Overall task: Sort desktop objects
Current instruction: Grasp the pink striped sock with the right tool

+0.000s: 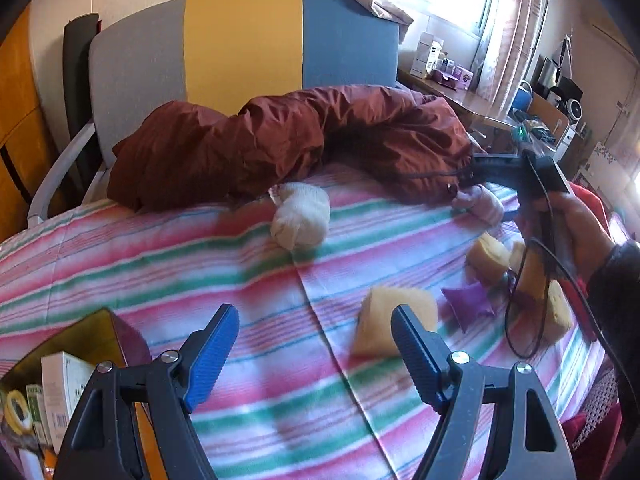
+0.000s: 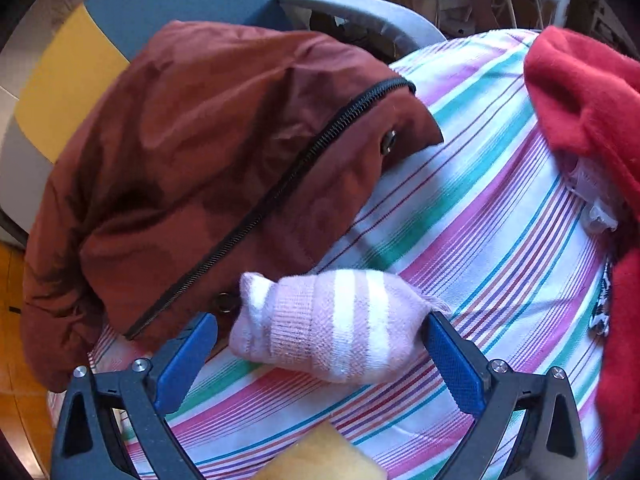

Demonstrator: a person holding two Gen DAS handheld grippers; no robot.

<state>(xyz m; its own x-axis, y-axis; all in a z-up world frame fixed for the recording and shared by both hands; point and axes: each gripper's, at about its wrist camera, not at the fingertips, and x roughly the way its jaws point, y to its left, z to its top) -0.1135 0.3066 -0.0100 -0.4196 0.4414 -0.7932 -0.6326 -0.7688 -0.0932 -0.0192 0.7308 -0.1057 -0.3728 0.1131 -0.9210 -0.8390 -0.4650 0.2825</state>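
Note:
A rolled pink-and-white striped sock (image 2: 332, 332) lies on the striped cloth (image 2: 480, 200), against the edge of a rust-red jacket (image 2: 200, 160). My right gripper (image 2: 320, 320) is open and straddles it, with a gap at the left pad; the right fingertip (image 2: 438, 326) is at the sock's end. In the left wrist view the same sock (image 1: 482, 204) sits under the right gripper (image 1: 472, 184), which a hand (image 1: 580, 224) holds. My left gripper (image 1: 316, 320) is open and empty over the cloth, with a yellow sponge (image 1: 380, 316) just behind its right finger. A white rolled sock (image 1: 300, 216) lies further back.
More yellow sponges (image 1: 488, 256) and a small purple pouch (image 1: 470, 304) lie to the right. An open box (image 1: 60, 380) with packets stands at the lower left. A red fleece (image 2: 580, 100) covers the cloth's right side. A chair (image 1: 240, 48) stands behind the jacket (image 1: 280, 140).

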